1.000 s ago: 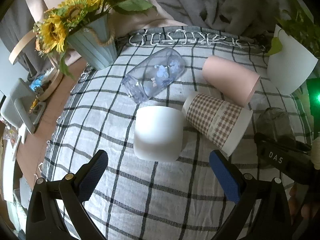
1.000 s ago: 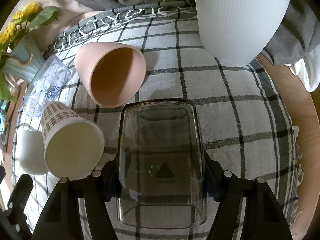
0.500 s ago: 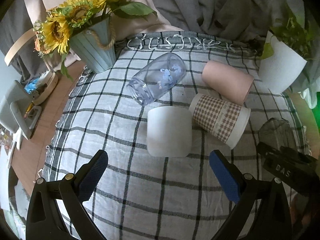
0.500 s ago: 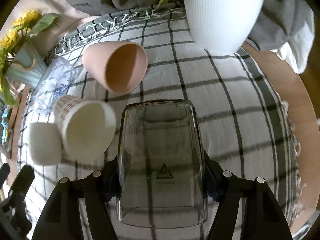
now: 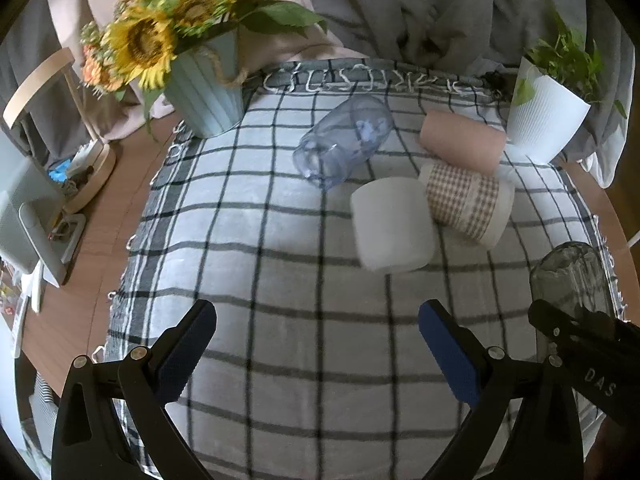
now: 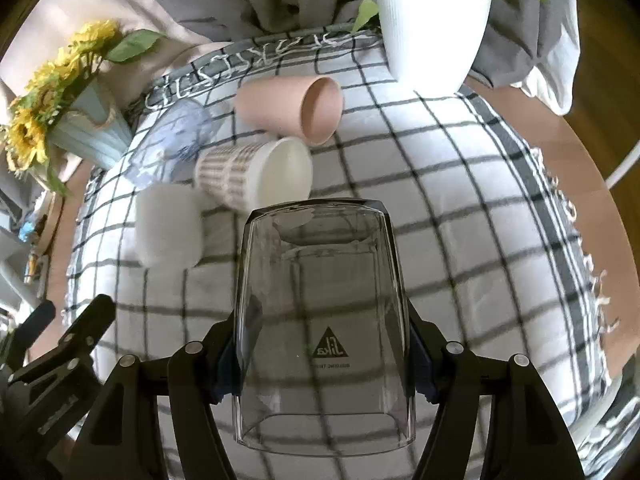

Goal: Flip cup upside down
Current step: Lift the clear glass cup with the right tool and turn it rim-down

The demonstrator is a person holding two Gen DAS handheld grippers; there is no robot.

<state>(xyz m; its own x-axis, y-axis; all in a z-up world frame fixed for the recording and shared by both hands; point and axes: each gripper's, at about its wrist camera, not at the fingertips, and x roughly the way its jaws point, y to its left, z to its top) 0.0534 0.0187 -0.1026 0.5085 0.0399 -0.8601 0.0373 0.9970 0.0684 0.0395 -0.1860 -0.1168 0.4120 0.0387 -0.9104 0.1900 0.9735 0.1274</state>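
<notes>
1. I had the right tool [image 6: 324, 356] closed on the clear glass cup [image 6: 322, 320], its blue pads pressed against either side of the cup's wall. The left tool [image 5: 316, 344] stood wide open with nothing between its pads.

2. Compared with a second ago, the checked cloth [image 6: 460, 200] had dropped away under the cup: more of the table [image 6: 560, 140] edge and more of the white planter [image 6: 432, 32] showed in the right wrist view. I read that as the cup having been lifted clear of the cloth.

3. The cup's place between the pads had not shifted across the three right wrist pictures (the triangle logo sat in the same spot), so the grip looked firm.

4. In the left wrist view the cup [image 5: 572, 284] appeared at the far right, held above the cloth and well apart from the other cups.

5. The white cup [image 5: 392, 224], the gingham cup [image 5: 468, 200], the pink cup [image 5: 460, 140] and the bluish glass [image 5: 344, 140] all lay on their sides, clustered toward the back of the cloth. The sunflower pot [image 5: 204, 92] stood at the back left.

6. My judgement: the lift was done and the turn came next, then a set-down on the bare cloth in front, away from the cluster.

7. I could not tell with certainty which end of the held cup was its mouth.
</notes>
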